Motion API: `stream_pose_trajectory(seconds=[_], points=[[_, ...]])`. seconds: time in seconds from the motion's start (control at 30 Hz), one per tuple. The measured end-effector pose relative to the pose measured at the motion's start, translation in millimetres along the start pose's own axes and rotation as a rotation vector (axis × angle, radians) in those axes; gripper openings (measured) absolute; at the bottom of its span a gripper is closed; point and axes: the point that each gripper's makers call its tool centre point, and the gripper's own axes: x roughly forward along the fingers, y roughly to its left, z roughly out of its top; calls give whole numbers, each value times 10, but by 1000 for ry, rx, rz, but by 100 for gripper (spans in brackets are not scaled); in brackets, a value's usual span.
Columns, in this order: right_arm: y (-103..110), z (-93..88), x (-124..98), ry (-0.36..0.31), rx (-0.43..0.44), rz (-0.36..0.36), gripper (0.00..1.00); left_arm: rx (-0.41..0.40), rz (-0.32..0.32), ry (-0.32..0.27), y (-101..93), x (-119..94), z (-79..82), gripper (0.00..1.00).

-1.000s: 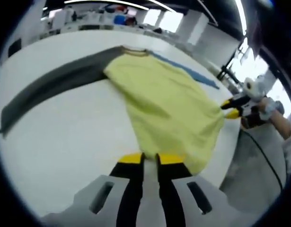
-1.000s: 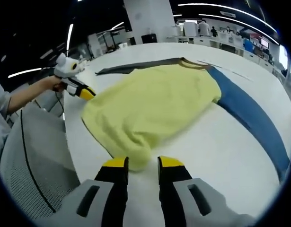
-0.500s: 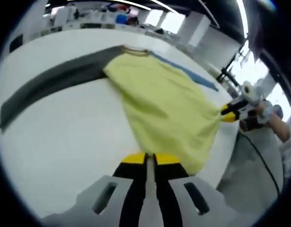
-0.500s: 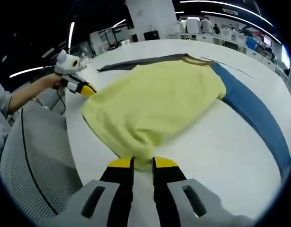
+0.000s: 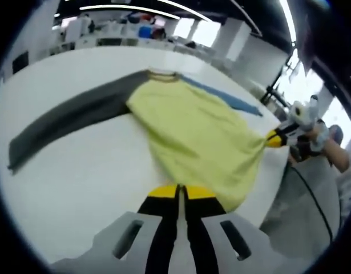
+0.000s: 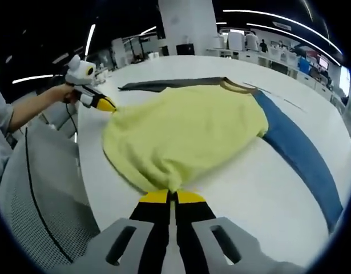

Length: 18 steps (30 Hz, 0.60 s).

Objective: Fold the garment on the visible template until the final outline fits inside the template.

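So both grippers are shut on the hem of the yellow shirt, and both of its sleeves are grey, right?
Not quite. Both the left gripper and the right gripper are shut on the hem of the yellow shirt, but only one sleeve is grey; the other sleeve is blue, as the right gripper view shows.

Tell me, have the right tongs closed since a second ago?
Yes. The right tongs have drawn shut, now pinching the hem of the yellow shirt above the white table.
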Motion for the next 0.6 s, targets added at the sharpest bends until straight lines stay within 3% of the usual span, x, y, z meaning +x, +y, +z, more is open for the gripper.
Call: stream_pose_trajectory(seconds=[0.6], points=[[-78,784,-376,-160,-128,-90,2,94,41,-127,-55,-274,539,0]])
